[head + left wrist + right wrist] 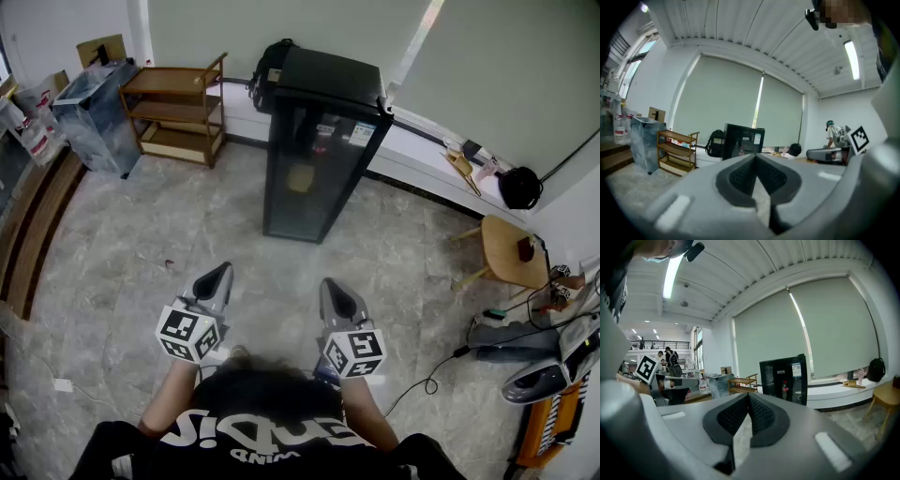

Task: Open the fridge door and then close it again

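Observation:
The black fridge (317, 141) with a glass door stands upright across the room by the window ledge, and its door looks closed. It also shows far off in the left gripper view as the fridge (743, 140) and in the right gripper view as the fridge (783, 378), with a bottle visible behind the glass. My left gripper (223, 272) and right gripper (330, 285) are held side by side in front of my body, well short of the fridge. The tips of the left gripper (755, 157) meet with nothing between them. The right gripper (748, 396) is likewise shut and empty.
A wooden shelf unit (178, 108) and a plastic-wrapped bin (94, 112) stand at the back left. A black backpack (265, 70) sits beside the fridge. A round wooden stool (511, 248) and cables (441, 370) lie to the right. People stand far off in both gripper views.

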`<state>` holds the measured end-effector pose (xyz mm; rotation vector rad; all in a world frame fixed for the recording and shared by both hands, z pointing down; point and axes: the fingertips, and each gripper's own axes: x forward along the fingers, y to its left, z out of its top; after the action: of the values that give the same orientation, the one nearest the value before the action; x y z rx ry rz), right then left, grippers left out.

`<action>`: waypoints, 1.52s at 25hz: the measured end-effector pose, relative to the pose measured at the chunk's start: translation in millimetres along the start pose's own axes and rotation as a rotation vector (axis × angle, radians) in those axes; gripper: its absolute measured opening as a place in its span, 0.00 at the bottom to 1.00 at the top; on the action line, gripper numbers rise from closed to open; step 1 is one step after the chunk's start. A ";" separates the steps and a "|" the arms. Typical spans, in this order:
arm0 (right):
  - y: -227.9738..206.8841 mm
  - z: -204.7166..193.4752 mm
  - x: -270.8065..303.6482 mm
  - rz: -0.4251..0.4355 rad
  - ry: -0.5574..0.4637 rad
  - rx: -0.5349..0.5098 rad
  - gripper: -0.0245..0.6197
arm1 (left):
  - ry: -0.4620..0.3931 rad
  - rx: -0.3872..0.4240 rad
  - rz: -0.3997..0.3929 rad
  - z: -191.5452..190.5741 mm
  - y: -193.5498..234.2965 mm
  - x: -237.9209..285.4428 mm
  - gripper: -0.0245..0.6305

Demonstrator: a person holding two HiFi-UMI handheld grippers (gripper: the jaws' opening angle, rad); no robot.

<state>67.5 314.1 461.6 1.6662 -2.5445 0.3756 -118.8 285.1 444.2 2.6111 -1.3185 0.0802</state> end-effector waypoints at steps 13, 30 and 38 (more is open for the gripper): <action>16.1 2.2 24.9 -0.087 -0.039 0.042 0.03 | -0.007 0.005 -0.048 4.9 41.0 3.6 0.04; 35.4 7.3 74.2 -0.173 -0.073 0.063 0.03 | -0.002 0.002 -0.132 10.8 100.4 29.8 0.04; 5.7 12.8 119.5 -0.170 -0.089 0.087 0.03 | -0.008 -0.003 -0.126 20.0 124.5 75.7 0.04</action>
<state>14.6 206.5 471.8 1.9554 -2.4545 0.4126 -174.3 149.4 456.4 2.6871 -1.1514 0.0471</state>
